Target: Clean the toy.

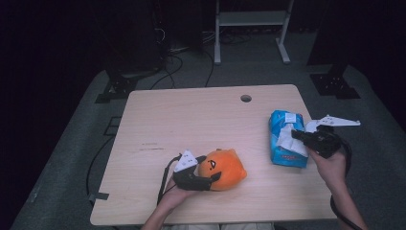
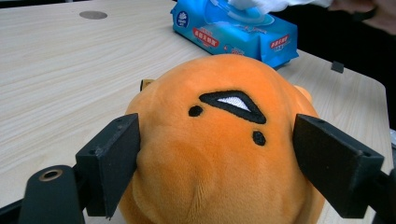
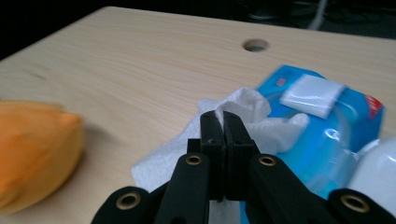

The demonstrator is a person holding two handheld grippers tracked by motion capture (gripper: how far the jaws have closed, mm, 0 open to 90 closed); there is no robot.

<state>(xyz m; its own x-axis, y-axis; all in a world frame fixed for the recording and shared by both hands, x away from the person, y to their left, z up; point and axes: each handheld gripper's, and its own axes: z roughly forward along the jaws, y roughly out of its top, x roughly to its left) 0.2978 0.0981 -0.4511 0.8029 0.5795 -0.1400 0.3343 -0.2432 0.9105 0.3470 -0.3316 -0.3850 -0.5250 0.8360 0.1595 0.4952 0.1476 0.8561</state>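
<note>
An orange plush toy [image 1: 225, 167] with a stitched face lies near the table's front edge. My left gripper [image 1: 209, 169] holds it, one jaw pressed against each side of the plush toy [image 2: 219, 140]. At the right, a blue wipes pack [image 1: 282, 155] lies flat with its white flap [image 3: 312, 94] lifted. My right gripper [image 1: 295, 134] is shut on a white wipe [image 1: 288, 140] that sticks out of the pack's top. In the right gripper view, the wipe [image 3: 247, 105] rises between the closed jaws of my right gripper [image 3: 223, 122], with the pack [image 3: 327, 135] just behind.
The wooden table [image 1: 191, 120] has a round hole [image 1: 246, 98] near its far edge. On the floor beyond it stand a white frame [image 1: 251, 28], black stand bases [image 1: 117, 86] and cables. The pack lies close to the table's right edge.
</note>
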